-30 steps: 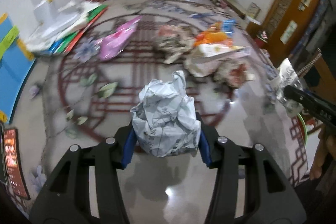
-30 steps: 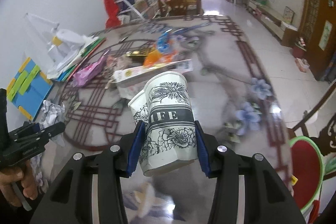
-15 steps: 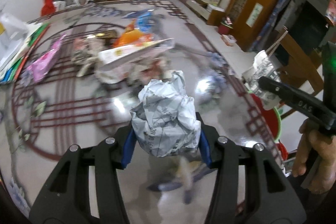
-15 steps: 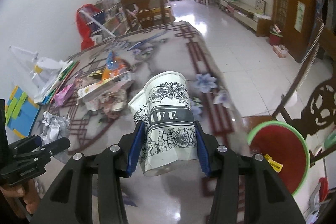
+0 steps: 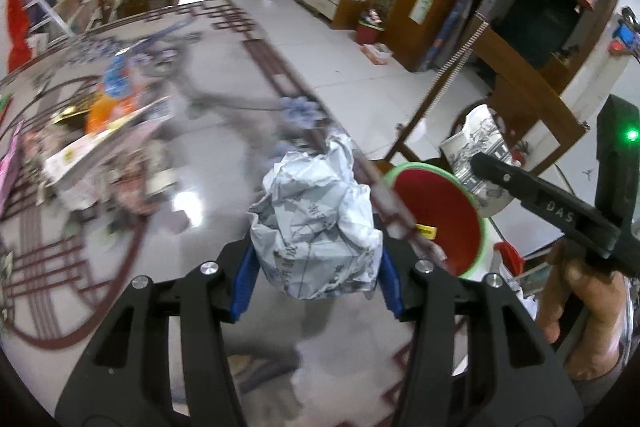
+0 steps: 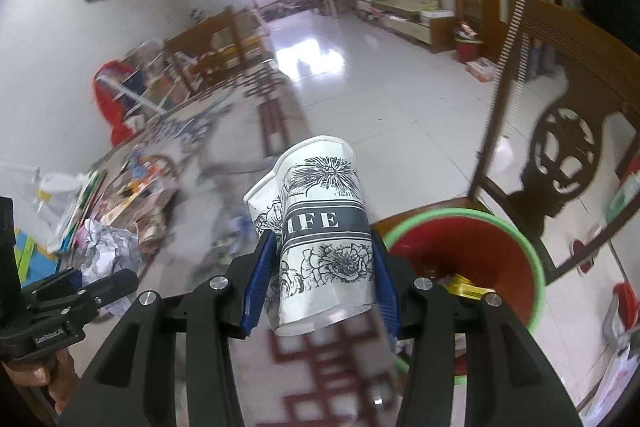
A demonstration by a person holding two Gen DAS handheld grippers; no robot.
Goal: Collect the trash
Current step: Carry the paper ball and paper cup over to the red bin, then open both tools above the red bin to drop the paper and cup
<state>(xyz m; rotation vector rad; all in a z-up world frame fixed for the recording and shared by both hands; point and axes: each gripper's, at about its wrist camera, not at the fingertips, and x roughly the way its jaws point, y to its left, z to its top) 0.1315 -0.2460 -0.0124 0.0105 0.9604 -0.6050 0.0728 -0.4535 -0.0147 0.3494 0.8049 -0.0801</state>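
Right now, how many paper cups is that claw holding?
2. One flower-print cup sits in front, squeezed between the right claw pads; a second cup is tucked behind it on the left. More could be nested inside, hidden.

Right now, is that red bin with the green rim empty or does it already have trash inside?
Not empty: the red bin already holds at least a yellow scrap low inside. How much more lies beneath cannot be told.
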